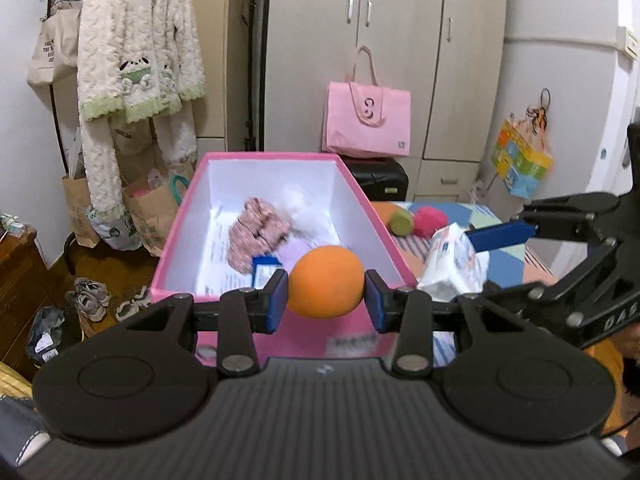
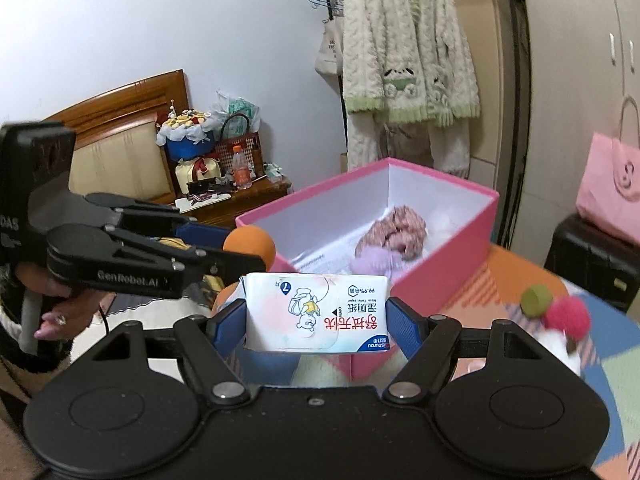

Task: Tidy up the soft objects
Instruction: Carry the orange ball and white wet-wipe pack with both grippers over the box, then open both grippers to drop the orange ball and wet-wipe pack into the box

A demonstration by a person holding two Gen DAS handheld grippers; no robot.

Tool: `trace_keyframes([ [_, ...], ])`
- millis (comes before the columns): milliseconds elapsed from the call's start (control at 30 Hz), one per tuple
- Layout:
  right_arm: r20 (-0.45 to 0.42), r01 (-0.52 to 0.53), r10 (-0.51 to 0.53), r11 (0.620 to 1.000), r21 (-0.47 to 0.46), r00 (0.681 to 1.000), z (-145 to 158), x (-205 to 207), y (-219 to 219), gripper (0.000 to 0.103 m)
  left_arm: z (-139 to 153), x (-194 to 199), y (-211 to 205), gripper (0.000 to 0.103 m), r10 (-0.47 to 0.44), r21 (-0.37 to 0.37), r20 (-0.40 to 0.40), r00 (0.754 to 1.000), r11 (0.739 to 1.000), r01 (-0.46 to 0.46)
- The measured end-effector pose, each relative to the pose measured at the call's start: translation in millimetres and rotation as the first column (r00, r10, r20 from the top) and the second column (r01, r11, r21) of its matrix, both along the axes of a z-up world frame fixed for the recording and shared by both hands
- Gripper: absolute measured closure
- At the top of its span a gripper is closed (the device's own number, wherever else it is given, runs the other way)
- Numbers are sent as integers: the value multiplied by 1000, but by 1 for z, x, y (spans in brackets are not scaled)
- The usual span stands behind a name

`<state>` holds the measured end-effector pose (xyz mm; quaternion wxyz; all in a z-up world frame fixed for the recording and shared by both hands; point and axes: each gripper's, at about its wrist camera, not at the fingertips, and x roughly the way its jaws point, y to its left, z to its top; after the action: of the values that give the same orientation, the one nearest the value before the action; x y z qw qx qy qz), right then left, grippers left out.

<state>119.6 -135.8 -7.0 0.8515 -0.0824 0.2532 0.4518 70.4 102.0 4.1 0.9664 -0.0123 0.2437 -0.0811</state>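
My left gripper (image 1: 326, 294) is shut on an orange foam ball (image 1: 326, 280), held just above the near rim of the pink box (image 1: 272, 156). The ball also shows in the right wrist view (image 2: 250, 245). My right gripper (image 2: 316, 316) is shut on a white wet-wipes pack (image 2: 316, 310), held to the right of the box; the pack shows in the left wrist view (image 1: 452, 256). Inside the box lie a pink patterned cloth (image 1: 256, 232), a white fluffy item (image 1: 300, 208) and a lilac item (image 2: 374, 260).
On the patchwork bed cover (image 2: 616, 376) right of the box lie a green-ended roll (image 1: 402, 222) and a pink pompom (image 1: 430, 220). A pink tote bag (image 1: 368, 120) on a black case, a wardrobe, a hanging fleece jacket (image 1: 136, 48) and a bedside table (image 2: 240, 196) stand around.
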Motion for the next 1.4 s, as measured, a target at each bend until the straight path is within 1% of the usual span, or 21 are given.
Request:
trace_keyframes([
  [167,39,-2,3,1000,-23,999,5,19,25,24,4,23,13,63,28,23,24,999,999,-28],
  [267,77,10,-6,999,-49,997,6,32,39,24,4,43,21,63,39,15,7,999,999,-39],
  [367,93,46,-38,995,-83,995,8,50,54,24,3,65,28,63,38,12,-16,999,999,-38],
  [467,106,59,-45,990,-125,993,11,66,68,24,-2,84,30,63,43,48,-26,999,998,-42],
  [633,146,70,-42,979,-193,988,9,87,88,24,-15,117,36,63,48,69,-95,994,997,-41],
  [733,168,82,-41,966,-245,985,3,102,101,24,-22,136,39,63,54,101,-139,989,994,-40],
  [833,168,70,-20,953,-295,986,-5,115,115,24,-30,150,42,63,61,127,-176,982,991,-39],
  [933,155,66,-15,942,-330,988,-13,126,124,24,-34,154,44,63,63,148,-192,979,988,-35],
  [1033,130,69,-26,937,-343,991,-20,135,127,24,-35,155,47,63,57,146,-206,977,989,-27],
  [1200,111,62,-24,933,-355,994,-25,142,131,24,-35,157,45,62,75,186,-194,978,982,-38],
  [1267,110,63,-24,930,-361,994,-27,143,133,22,-34,156,45,61,83,185,-188,979,982,-48],
  [1300,112,63,-24,930,-363,993,-27,143,133,22,-33,156,45,59,85,184,-188,978,982,-50],
  [1333,116,63,-22,930,-362,993,-26,145,135,21,-32,154,44,54,88,189,-183,979,981,-53],
  [1400,135,76,-28,928,-364,990,-25,142,134,18,-28,150,44,47,98,204,-155,983,977,-65],
])
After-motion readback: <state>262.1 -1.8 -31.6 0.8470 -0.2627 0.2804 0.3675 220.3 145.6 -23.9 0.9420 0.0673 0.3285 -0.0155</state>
